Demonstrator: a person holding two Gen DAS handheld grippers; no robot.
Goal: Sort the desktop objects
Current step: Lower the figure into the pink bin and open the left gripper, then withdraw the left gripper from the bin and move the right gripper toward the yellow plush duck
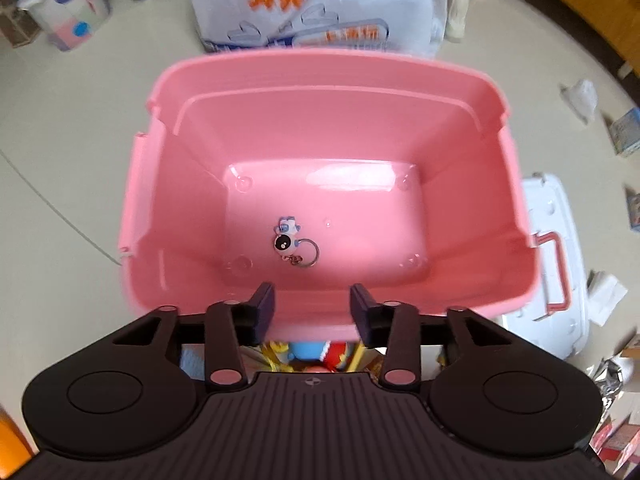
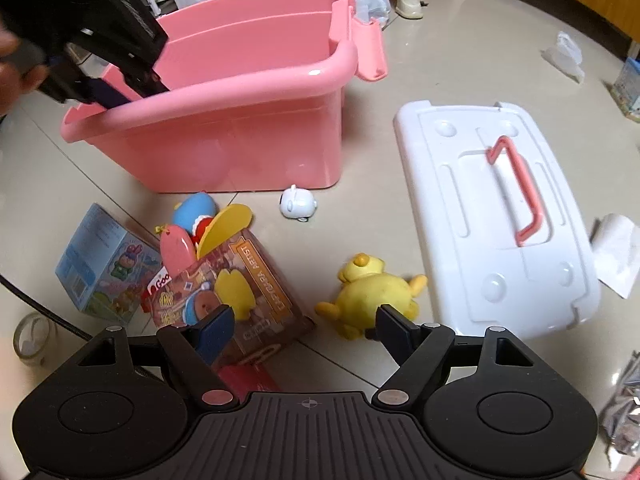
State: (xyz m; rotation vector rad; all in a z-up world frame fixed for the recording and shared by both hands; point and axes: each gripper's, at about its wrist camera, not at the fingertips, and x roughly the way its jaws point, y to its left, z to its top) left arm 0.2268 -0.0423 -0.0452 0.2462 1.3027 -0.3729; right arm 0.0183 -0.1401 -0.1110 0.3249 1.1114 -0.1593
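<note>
The left claw [image 1: 312, 308] is hanging spread and empty over the pink bin [image 1: 192, 152], where a single keychain [image 1: 290, 240] is lying on the bottom. The right claw [image 2: 306, 322] is hovering spread above the floor [image 2: 380, 72], holding nothing. Waiting outside the bin are a yellow duck [image 2: 372, 292], a brown box [image 2: 248, 292], a blue box [image 2: 100, 268], a white toy [image 2: 298, 202] and small plush pieces. The lid [image 2: 492, 216] is lying beside it. Sorting looks barely begun.

Soft indoor light — edges bowed, upper background blurred.
</note>
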